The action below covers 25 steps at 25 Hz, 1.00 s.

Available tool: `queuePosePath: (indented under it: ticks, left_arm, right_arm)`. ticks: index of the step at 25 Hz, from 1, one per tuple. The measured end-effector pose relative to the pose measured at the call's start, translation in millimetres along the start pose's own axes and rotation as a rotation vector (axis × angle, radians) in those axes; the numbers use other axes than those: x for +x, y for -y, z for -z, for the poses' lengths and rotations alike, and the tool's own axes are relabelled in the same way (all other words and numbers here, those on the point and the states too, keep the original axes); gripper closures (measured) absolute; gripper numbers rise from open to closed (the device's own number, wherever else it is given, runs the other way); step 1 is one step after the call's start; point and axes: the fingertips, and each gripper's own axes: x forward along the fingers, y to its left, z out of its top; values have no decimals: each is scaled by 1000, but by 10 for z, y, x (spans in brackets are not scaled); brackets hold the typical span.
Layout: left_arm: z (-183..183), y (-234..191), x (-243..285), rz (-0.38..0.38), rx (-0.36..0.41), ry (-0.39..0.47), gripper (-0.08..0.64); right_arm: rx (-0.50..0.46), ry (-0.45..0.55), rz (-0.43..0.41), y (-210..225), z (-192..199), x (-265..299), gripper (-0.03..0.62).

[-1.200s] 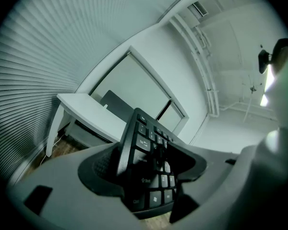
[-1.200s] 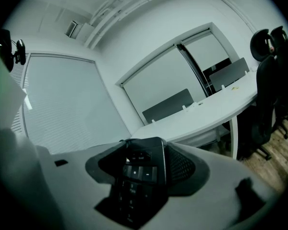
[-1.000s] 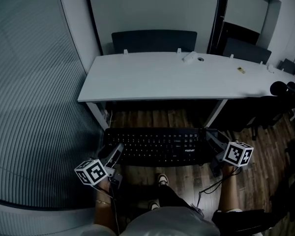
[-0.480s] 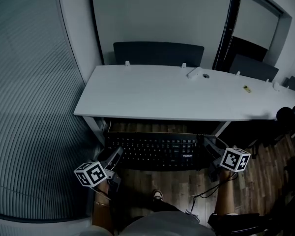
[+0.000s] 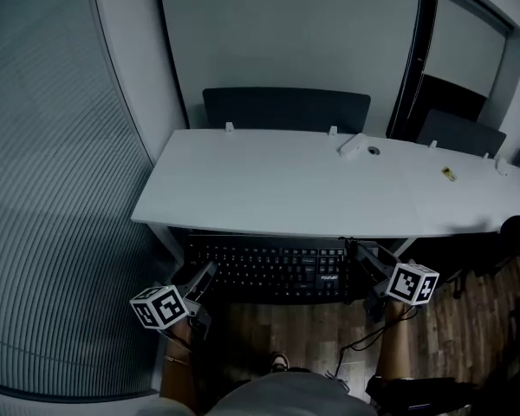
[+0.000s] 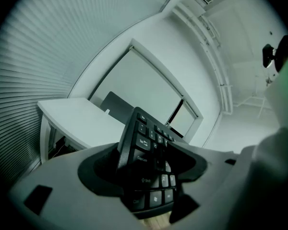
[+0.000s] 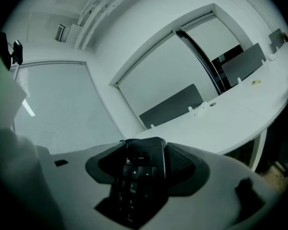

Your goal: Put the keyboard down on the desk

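A white desk point(image 5: 286, 180) stands by ribbed grey blinds point(image 5: 52, 189) over a dark wood floor point(image 5: 312, 328).

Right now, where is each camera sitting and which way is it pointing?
Head view: on the person's head, looking steeply down at the long white desk and black keyboard short of it; both forearms, left gripper and right gripper show.
Left gripper view: on that gripper, looking along its jaws, clamped on the keyboard's left end, toward the desk.
Right gripper view: on that gripper, looking along its jaws, clamped on the keyboard's right end.
Shared: all three show keyboard and desk.
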Motion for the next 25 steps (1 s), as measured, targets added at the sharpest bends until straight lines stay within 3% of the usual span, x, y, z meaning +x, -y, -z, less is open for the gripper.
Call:
queuePosePath:
  ticks: [7, 14, 20, 25]
  left_arm:
    - [-254, -160, 606, -27, -2, -17, 256]
    - [-123, -277, 890, -36, -31, -53, 256]
    - [-310, -603, 1713, 5, -54, -86, 255]
    - [-271, -601, 1657, 10, -54, -74, 256]
  right_arm:
    - [-5, -2, -20, 237, -425, 570, 351]
    - [17, -38, 11, 503, -389, 699, 351]
    - [18, -35, 62, 894, -684, 1257, 352]
    - [11, -36, 63, 860, -662, 1217, 353]
